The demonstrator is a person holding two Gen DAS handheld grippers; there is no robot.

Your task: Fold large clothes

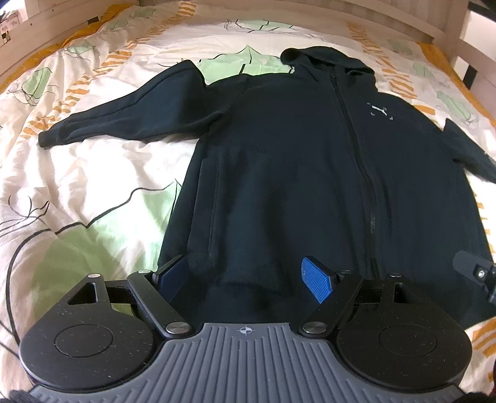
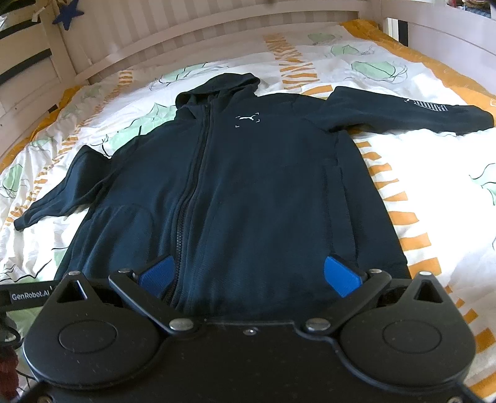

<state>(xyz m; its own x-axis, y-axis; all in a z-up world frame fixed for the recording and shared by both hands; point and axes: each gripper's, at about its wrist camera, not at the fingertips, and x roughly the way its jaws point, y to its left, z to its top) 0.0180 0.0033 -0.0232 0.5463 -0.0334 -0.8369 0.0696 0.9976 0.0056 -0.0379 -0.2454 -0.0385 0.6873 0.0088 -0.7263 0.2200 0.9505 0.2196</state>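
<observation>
A dark zip-up hoodie point(image 1: 279, 161) point(image 2: 248, 186) lies flat and face up on the bed, hood toward the headboard, both sleeves spread out to the sides. My left gripper point(image 1: 245, 274) hovers over the hem on the garment's left half, jaws wide apart, blue pads point(image 1: 316, 282) clear of the cloth. My right gripper point(image 2: 248, 274) hangs over the hem near the zipper point(image 2: 192, 192), also open with nothing between its blue pads point(image 2: 339, 276). A part of the right gripper point(image 1: 477, 272) shows at the left wrist view's right edge.
The bed has a white duvet point(image 1: 77, 173) point(image 2: 434, 173) printed with green leaves and orange stripes, wrinkled around the hoodie. A pale slatted headboard point(image 2: 192, 28) runs behind the hood. A bed rail point(image 1: 403, 18) closes the far side.
</observation>
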